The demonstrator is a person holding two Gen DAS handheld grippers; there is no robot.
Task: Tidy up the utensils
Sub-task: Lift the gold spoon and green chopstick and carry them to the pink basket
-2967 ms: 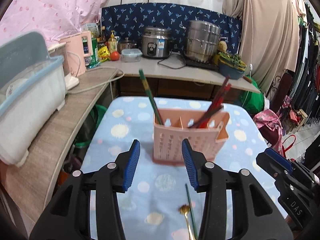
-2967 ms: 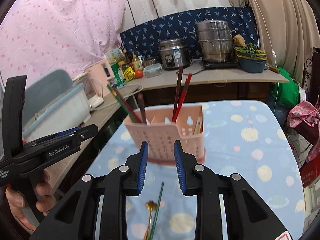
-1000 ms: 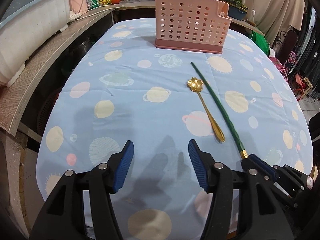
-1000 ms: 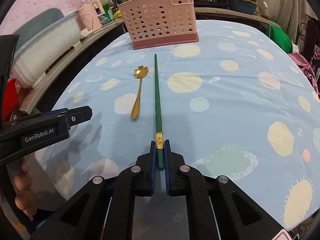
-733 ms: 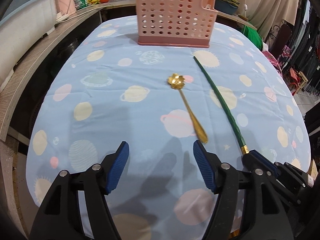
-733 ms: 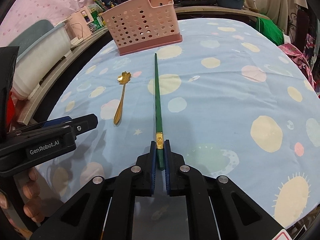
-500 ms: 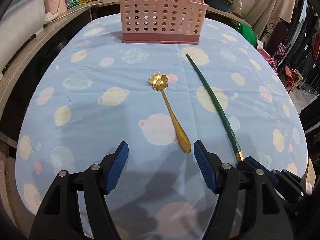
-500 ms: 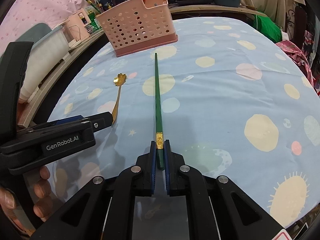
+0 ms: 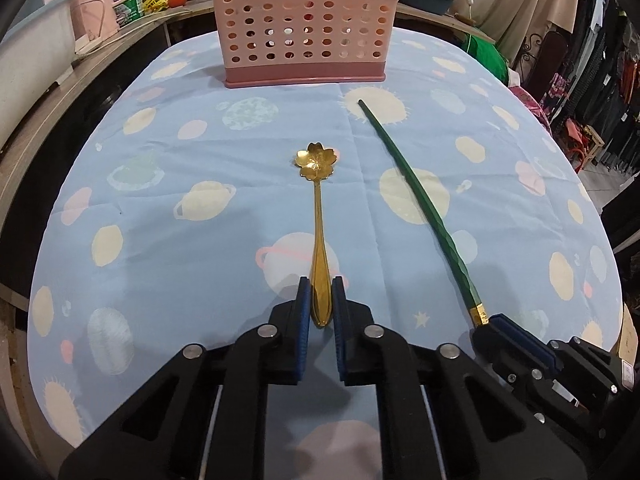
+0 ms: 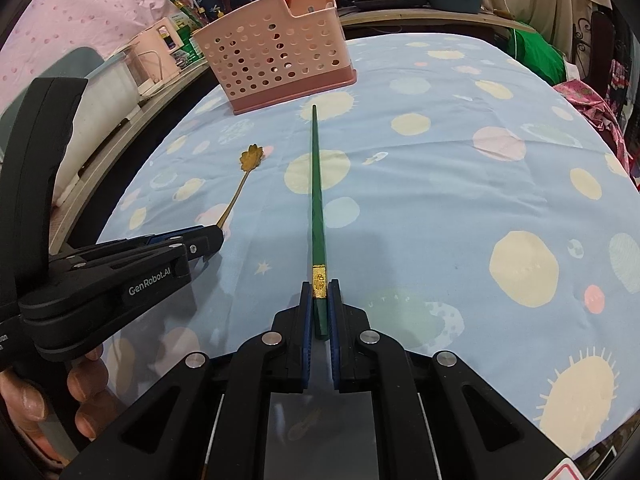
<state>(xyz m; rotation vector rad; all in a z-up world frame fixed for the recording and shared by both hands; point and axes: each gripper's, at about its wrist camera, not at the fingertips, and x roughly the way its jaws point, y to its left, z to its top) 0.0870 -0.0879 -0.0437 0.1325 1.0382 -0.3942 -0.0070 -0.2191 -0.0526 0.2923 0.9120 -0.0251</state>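
On a table under a blue planet-print cloth (image 9: 180, 240), the left gripper (image 9: 320, 300) is closing on the handle end of a gold spoon (image 9: 319, 216), its blue pads against both sides of the handle, while the flower-shaped bowl lies flat on the cloth and points toward a pink basket (image 9: 304, 28) at the far edge. Beside it, the right gripper (image 10: 320, 304) is clamped tight on the gold-banded end of a green chopstick (image 10: 317, 200), which lies on the cloth with its tip near the basket. More utensils stand upright in the basket. A person's fingers (image 10: 28, 404) show at the left gripper's handle
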